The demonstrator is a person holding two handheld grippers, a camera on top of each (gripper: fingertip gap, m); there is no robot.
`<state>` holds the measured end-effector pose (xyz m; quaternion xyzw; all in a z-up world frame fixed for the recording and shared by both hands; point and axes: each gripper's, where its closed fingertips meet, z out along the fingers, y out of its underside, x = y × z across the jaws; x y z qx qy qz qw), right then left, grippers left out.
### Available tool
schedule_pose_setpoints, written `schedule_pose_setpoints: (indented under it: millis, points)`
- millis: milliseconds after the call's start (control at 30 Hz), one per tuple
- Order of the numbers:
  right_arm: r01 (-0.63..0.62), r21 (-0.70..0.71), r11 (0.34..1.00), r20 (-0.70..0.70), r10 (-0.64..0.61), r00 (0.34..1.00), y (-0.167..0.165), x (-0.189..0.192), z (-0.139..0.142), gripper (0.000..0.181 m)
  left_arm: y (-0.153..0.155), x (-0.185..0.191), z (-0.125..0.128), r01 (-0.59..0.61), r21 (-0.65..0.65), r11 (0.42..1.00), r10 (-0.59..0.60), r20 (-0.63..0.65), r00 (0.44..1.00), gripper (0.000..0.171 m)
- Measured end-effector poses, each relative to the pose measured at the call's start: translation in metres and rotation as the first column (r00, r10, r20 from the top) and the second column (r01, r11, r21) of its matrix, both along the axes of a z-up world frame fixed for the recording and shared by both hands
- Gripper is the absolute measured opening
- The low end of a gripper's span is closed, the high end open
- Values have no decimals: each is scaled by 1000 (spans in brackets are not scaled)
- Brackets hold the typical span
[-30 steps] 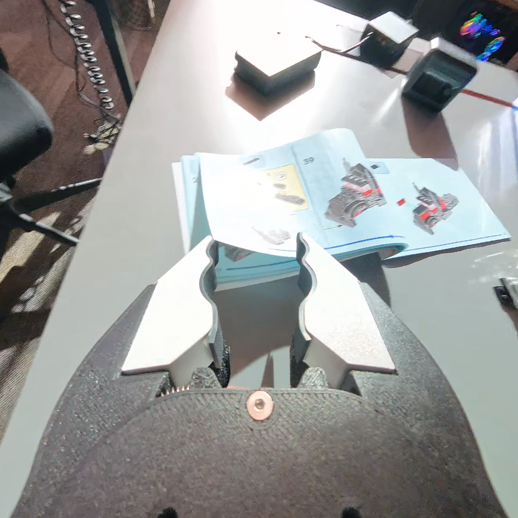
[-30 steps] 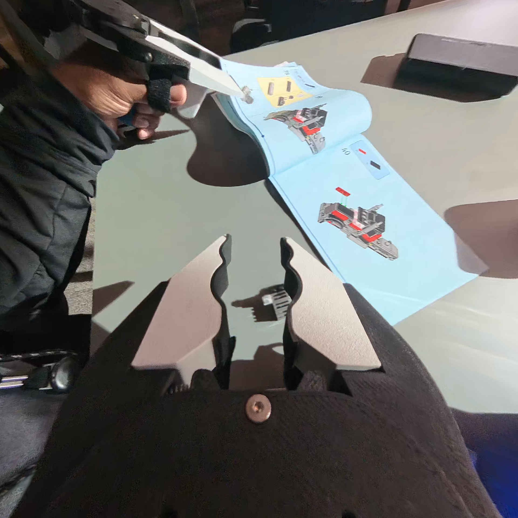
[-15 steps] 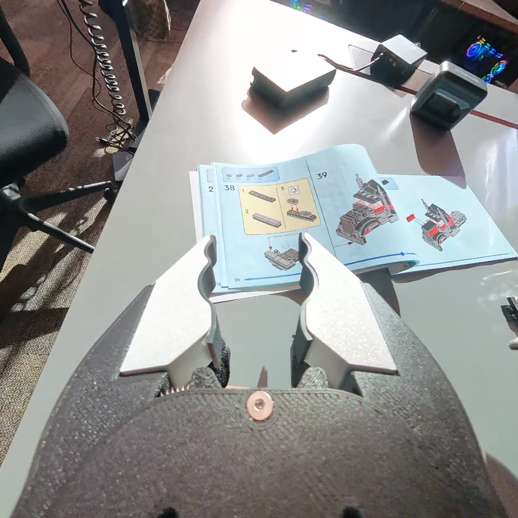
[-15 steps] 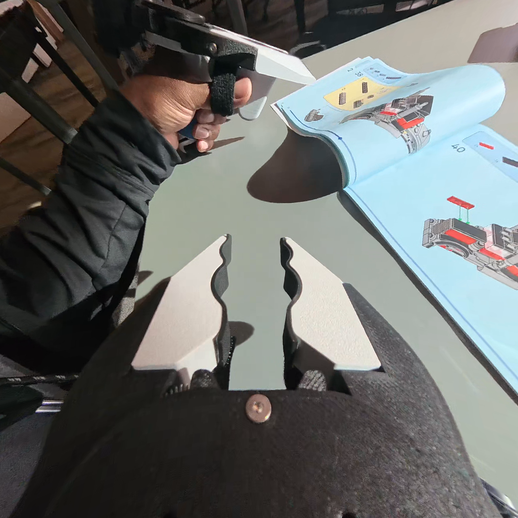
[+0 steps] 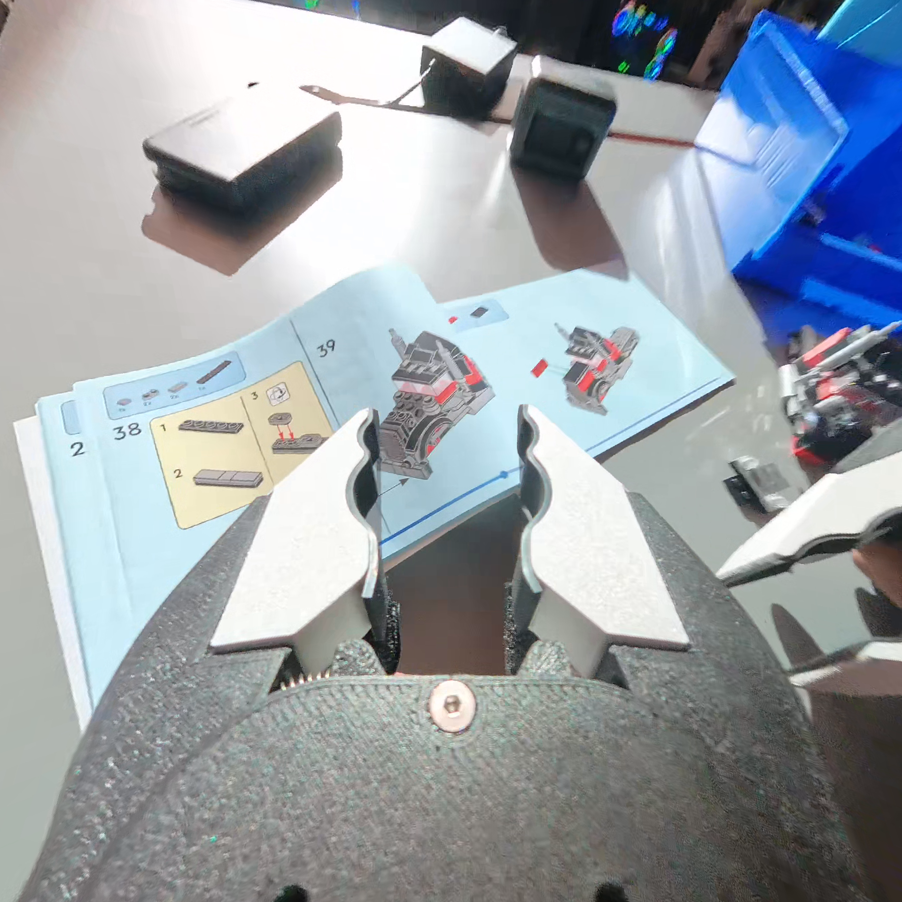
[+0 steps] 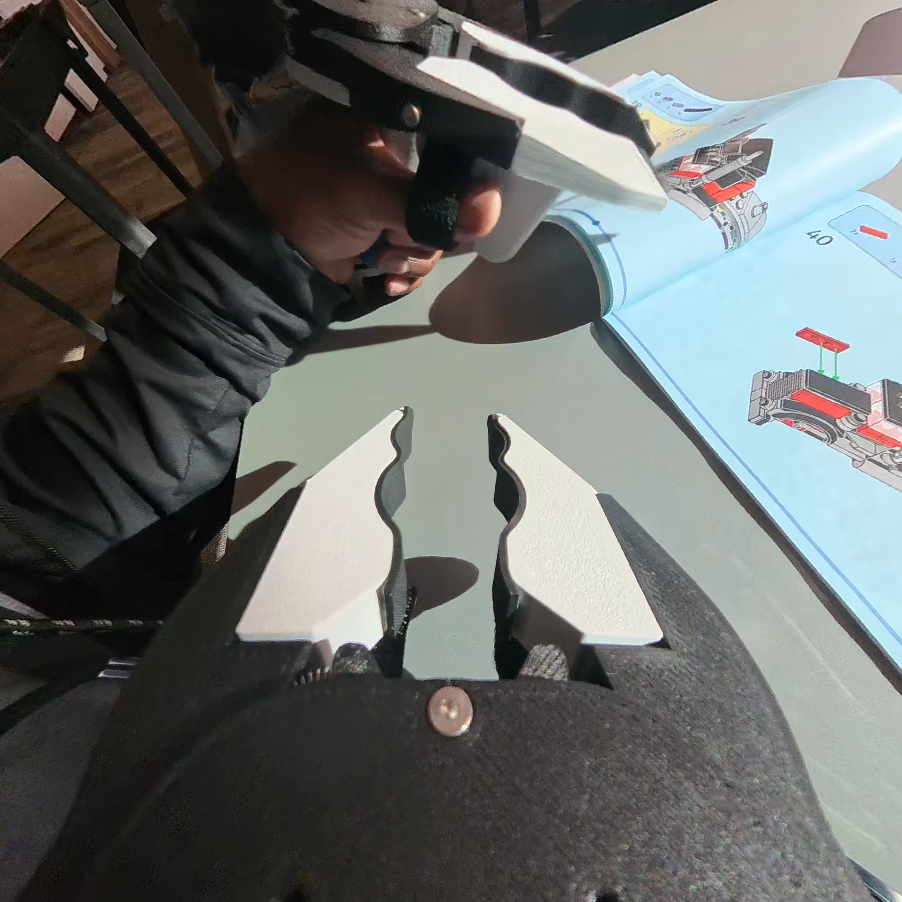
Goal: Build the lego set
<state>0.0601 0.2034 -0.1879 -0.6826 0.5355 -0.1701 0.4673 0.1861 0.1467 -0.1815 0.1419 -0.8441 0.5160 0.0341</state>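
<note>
The light-blue instruction booklet (image 5: pixel 341 390) lies open on the grey table (image 5: pixel 122 293). My left gripper (image 5: pixel 446 420) is open and empty, low over the booklet's near edge. A partly built black, grey and red lego model (image 5: pixel 839 390) stands at the right, with a small dark piece (image 5: pixel 756 483) in front of it. My right gripper (image 6: pixel 449 420) is open and empty over bare table (image 6: pixel 439 371), left of the booklet (image 6: pixel 781 293). One of its fingers (image 5: pixel 805 527) shows at the right edge of the left wrist view. The right wrist view shows the left gripper (image 6: pixel 646 161) over the booklet's raised page.
A flat black box (image 5: pixel 244 141) and two dark cubes (image 5: pixel 468 63) (image 5: pixel 561 127) sit at the far side. A blue bin (image 5: pixel 805 171) stands at the far right. The person's hand (image 6: pixel 341 210) and dark sleeve (image 6: pixel 146 415) fill the left of the right wrist view. The left gripper is farther from the small dark piece (image 5: pixel 756 483), some 15 centimetres, than the right, some 9 centimetres.
My left gripper has moved right and forward over the booklet, whose lifted page has settled. My right gripper has swung left, closer to the left hand; the small grey piece has left its view.
</note>
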Motion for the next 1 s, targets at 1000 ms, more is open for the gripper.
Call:
schedule_pose_setpoints:
  millis: [1000]
  points:
    - [-22,76,997,-36,25,999,0,-2,-2,30,47,22,-11,-54,73,996,56,-27,998,56]
